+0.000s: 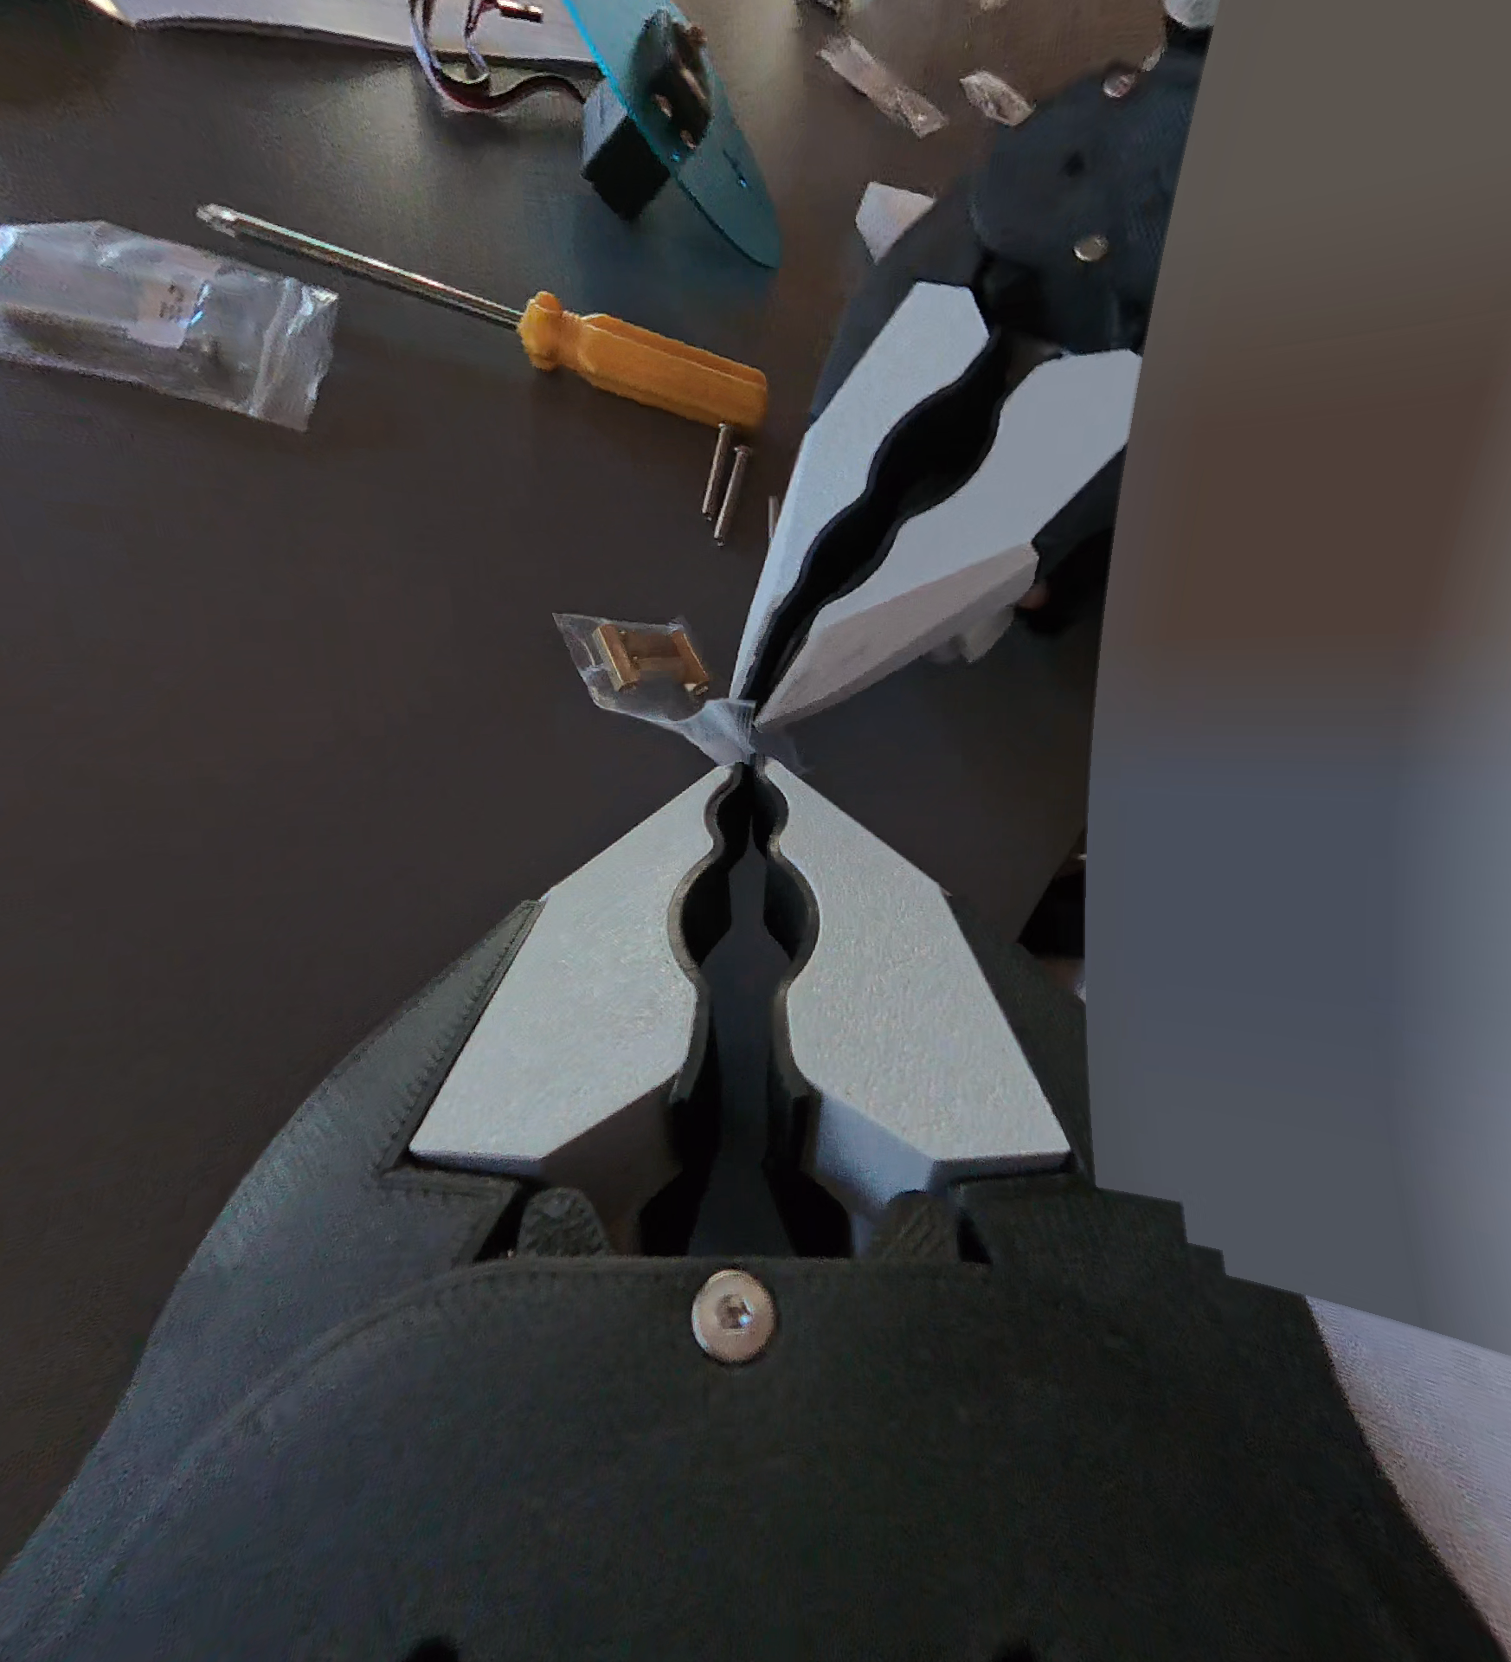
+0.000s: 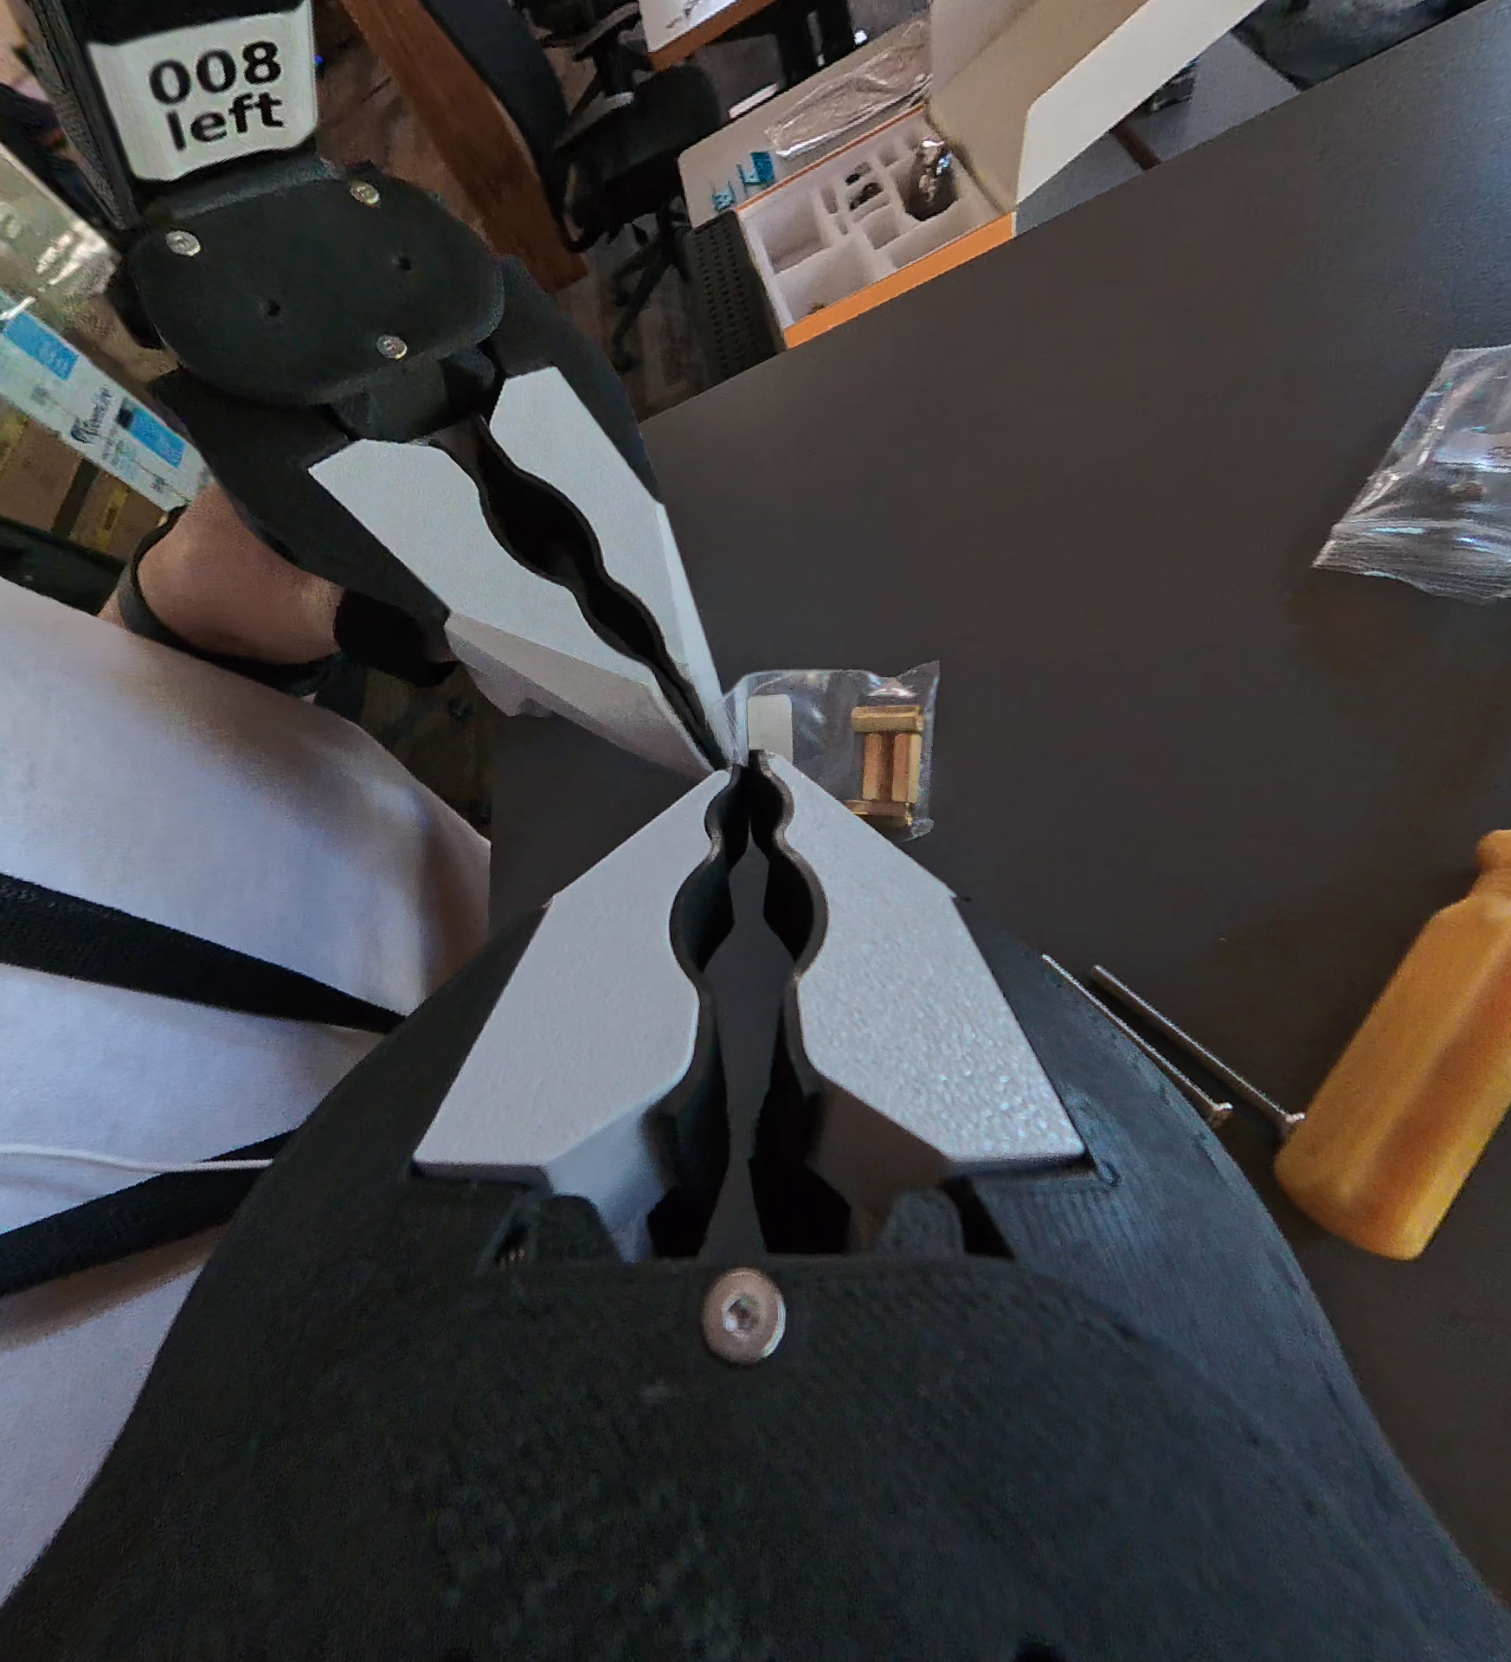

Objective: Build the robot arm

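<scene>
A small clear plastic bag with brass parts inside hangs between both grippers above the dark table. My left gripper is shut on one edge of the bag. My right gripper is shut on the same bag, and it shows in the left wrist view pinching the bag's edge from the far side. The two sets of fingertips almost touch each other. In the right wrist view the left gripper comes in from the upper left.
An orange-handled screwdriver and long thin screws lie on the table; they also show in the right wrist view. A larger clear bag lies left. A teal plate with a black block sits at the back. A person in white sits close. Less than 4 cm separates the two grippers' tips. Left tips and right tips are each some 12 cm from the orange-handled screwdriver. My right wrist view looks at it from another angle.
</scene>
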Tool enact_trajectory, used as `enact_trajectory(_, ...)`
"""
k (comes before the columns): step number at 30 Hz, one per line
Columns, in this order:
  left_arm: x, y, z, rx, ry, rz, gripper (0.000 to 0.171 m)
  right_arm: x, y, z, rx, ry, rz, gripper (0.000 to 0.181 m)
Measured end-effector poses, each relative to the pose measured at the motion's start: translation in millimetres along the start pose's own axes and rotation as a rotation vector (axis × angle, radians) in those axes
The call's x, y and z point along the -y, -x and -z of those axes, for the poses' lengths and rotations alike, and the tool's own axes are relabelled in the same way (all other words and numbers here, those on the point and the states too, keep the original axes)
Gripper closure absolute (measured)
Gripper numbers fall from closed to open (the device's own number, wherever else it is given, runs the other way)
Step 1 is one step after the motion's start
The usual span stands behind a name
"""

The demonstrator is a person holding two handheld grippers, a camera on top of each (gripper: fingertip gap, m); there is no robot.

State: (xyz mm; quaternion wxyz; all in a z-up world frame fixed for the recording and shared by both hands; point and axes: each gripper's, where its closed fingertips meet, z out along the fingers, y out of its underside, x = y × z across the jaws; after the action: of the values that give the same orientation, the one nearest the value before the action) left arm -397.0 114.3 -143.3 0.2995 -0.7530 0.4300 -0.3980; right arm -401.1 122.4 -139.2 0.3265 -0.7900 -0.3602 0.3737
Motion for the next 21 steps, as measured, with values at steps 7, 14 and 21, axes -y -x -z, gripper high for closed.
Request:
enact_trajectory(7,7,7,0,0.016,-0.043,0.093,0.171,4,-3,1,0.014,-0.031,-0.054,0.181)
enact_trajectory(14,13,8,-5,-0.001,-0.057,0.141,0.171,5,-3,3,0.019,-0.038,-0.072,0.181)
enact_trajectory(21,12,8,-8,0.028,-0.039,0.098,0.171,3,-4,3,0.039,-0.029,-0.104,0.181)
